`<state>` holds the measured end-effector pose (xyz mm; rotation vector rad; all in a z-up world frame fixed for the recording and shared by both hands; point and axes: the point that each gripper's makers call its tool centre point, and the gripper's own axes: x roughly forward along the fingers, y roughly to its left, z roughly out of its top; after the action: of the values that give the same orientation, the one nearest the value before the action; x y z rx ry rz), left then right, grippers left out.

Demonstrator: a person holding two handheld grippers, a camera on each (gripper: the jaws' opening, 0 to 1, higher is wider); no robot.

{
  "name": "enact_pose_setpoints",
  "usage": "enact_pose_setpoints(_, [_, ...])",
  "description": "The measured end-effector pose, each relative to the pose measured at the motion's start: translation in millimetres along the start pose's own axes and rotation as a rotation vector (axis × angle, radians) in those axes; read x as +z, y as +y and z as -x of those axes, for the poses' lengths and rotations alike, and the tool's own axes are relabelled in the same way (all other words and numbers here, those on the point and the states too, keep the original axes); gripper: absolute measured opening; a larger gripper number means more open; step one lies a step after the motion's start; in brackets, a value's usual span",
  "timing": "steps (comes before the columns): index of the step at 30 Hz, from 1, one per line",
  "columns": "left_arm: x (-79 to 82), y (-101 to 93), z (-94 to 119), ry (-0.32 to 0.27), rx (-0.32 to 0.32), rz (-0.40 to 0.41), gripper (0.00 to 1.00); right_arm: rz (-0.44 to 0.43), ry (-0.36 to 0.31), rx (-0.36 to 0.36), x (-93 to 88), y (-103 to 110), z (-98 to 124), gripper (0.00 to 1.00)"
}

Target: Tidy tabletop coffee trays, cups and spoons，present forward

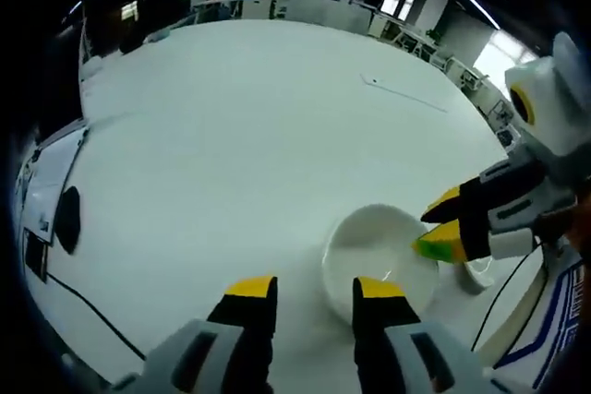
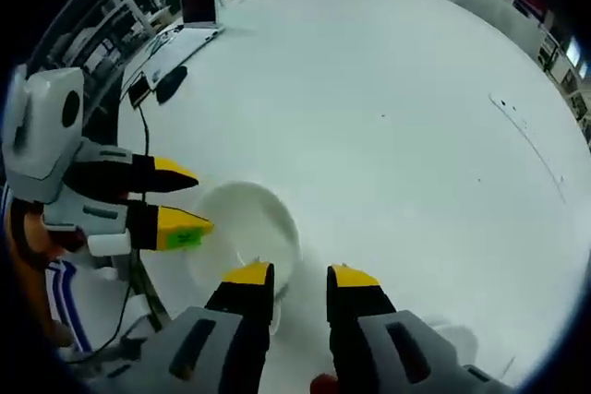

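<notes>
White bowl [image 1: 380,260] sits on the big white table [image 1: 231,136], near the edge by the person; left claw [image 1: 316,291] hangs open just over its near rim, holding nothing; right claw [image 2: 297,276] is open too, jaws apart at the bowl's [image 2: 245,226] rim; laptop [image 2: 189,16] and mouse [image 2: 172,83] sit well off to the side.

White cup [image 1: 380,260] upright on white table [image 1: 231,136].

No legible text, label, brand or number is to be made out; background signs and papers are too blurred.
</notes>
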<state>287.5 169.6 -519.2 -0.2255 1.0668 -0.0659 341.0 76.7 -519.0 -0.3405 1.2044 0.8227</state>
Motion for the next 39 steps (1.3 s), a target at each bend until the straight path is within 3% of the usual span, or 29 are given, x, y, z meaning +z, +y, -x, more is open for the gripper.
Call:
enact_pose_setpoints(9, [-7.1, -4.1, -9.7, 0.042, 0.056, -0.001, 0.32, -0.027, 0.001, -0.026, -12.6, 8.8, -2.1, 0.17])
enact_pose_setpoints(11, [-1.1, 2.1, -13.7, 0.056, 0.086, -0.010, 0.29, -0.025, 0.005, -0.038, -13.1, 8.3, -3.9, 0.16])
enact_pose_setpoints(16, [2.3, -4.3, -16.7, 0.066, 0.076, 0.038, 0.15, -0.043, 0.016, -0.045, -17.6, 12.2, -8.6, 0.11])
enact_pose_setpoints(25, [11.0, 1.0, -21.7, 0.075, 0.120, 0.050, 0.13, -0.137, 0.016, -0.065, -20.9, 10.3, -7.0, 0.09])
enact_pose_setpoints(34, [-1.8, -3.6, -15.5, 0.101, 0.182, 0.080, 0.10, -0.146, 0.055, -0.132, -24.1, 9.9, -6.1, 0.07])
enact_pose_setpoints(39, [-7.9, -5.8, -12.3, 0.107, 0.177, 0.118, 0.10, -0.175, 0.066, -0.130, -26.7, 10.2, -5.8, 0.06])
